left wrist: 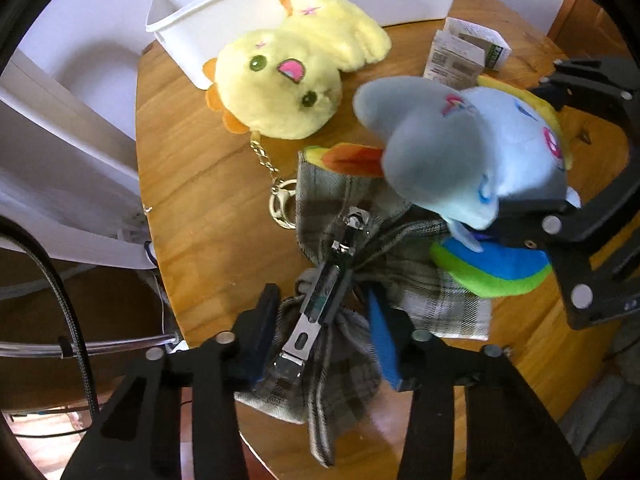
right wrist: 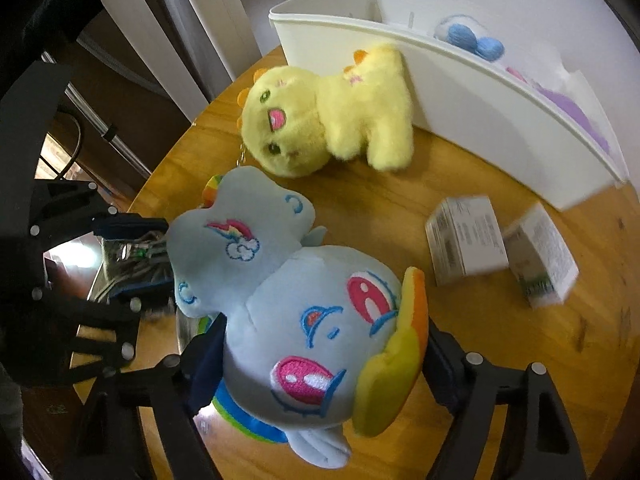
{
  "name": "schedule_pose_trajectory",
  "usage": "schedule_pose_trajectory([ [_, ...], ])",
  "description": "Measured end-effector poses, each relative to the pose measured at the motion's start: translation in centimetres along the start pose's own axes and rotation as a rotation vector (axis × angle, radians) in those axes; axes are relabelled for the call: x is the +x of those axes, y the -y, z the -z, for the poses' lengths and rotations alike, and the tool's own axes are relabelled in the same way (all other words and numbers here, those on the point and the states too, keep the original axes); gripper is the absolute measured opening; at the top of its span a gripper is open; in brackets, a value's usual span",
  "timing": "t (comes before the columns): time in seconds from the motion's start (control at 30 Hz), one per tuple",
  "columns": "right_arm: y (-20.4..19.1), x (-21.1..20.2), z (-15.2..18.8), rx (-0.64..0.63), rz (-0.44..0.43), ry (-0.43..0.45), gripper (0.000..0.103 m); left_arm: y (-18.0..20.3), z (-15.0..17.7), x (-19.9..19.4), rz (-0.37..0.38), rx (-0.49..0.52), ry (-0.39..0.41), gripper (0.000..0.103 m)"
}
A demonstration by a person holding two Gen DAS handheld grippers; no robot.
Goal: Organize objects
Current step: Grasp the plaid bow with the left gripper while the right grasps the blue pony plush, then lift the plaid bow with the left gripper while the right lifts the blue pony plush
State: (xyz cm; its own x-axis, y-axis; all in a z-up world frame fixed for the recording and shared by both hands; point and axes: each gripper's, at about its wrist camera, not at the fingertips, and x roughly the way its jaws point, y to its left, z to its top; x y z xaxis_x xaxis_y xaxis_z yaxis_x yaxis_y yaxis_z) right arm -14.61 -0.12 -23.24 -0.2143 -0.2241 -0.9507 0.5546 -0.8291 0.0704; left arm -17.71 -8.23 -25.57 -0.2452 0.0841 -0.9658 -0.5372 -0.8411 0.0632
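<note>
Item 1: blue pony plush (right wrist: 304,312), rainbow mane and tail, embroidered rainbow-and-cloud mark on its flank. Pinched at the head between the fingers of the right claw (right wrist: 316,364), above the near part of the round wooden counter (right wrist: 520,380); whether it was clear of the wood could not be told. Judged to be held so for carrying to the bin.

Item 2: grey plaid fabric hair bow (left wrist: 352,280) with a metal alligator clip (left wrist: 324,292), lying at the counter's near edge. The left claw (left wrist: 324,320) straddled its gathered middle, fingers to either side of the clip and against the cloth; whether it was actually gripping could not be told.

Item 3: yellow plush (right wrist: 320,124) with pink mouth and orange frills, on its side, resting against the front wall of the bin. A gold keychain clasp (left wrist: 282,200) trailed from its head toward the bow.

Item 4: white plastic bin (right wrist: 500,112) along the far edge, open-topped, already holding a blue-and-white soft item (right wrist: 472,36) and something purple; judged to be the collection point.

Item 5: two small white cartons (right wrist: 500,248), side by side near the right edge. Their print was too blurred to read; no brand legible anywhere
</note>
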Motion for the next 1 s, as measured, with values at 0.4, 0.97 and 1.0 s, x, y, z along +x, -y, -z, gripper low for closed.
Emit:
schedule_pose_trajectory([
  [0.4,5.0,-4.6,5.8,0.154,-0.041,0.025,0.081,2.7,2.0,-1.3,0.013,-0.169,-0.024,0.027],
  [0.97,6.5,-12.6,8.7,0.24,-0.082,0.22,0.081,5.0,-1.4,-12.4,0.064,-0.301,0.156,0.026],
  [1.0,6.6,-13.0,8.7,0.243,-0.086,0.231,0.081,5.1,-1.6,-13.2,0.058,-0.299,0.167,0.026],
])
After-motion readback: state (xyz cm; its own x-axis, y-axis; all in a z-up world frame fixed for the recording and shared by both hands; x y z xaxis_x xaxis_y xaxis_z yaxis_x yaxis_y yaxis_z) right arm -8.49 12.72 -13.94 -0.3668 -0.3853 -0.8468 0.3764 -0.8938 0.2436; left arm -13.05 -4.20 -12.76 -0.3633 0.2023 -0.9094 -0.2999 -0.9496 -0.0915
